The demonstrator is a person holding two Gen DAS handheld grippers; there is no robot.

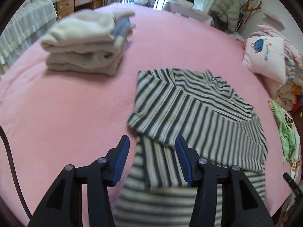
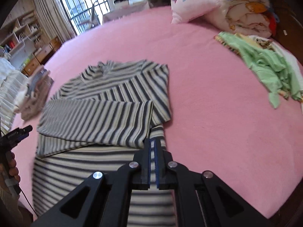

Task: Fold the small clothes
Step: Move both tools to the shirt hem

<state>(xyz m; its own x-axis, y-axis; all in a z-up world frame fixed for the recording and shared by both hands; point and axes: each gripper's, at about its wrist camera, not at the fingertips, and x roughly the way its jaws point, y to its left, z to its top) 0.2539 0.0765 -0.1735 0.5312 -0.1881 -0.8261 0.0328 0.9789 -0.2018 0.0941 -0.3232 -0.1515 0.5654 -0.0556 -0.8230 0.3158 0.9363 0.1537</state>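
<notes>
A navy-and-cream striped shirt [image 1: 189, 109] lies on the pink bed, both sleeves folded across its body; it also shows in the right wrist view [image 2: 106, 113]. My left gripper [image 1: 152, 141] is open and empty, its blue pads straddling the shirt's near left edge just above the cloth. My right gripper [image 2: 152, 141] has its pads pressed together over the shirt's near right edge; whether cloth is pinched between them cannot be seen. The left gripper's tip [image 2: 19, 132] shows at the left of the right wrist view.
A stack of folded cream and grey clothes [image 1: 85, 43] sits on the pink bed [image 1: 56, 104] at the far left. A pink pillow [image 1: 265, 56] and rolled bedding lie at the right. A crumpled green garment [image 2: 269, 66] lies at the bed's right side.
</notes>
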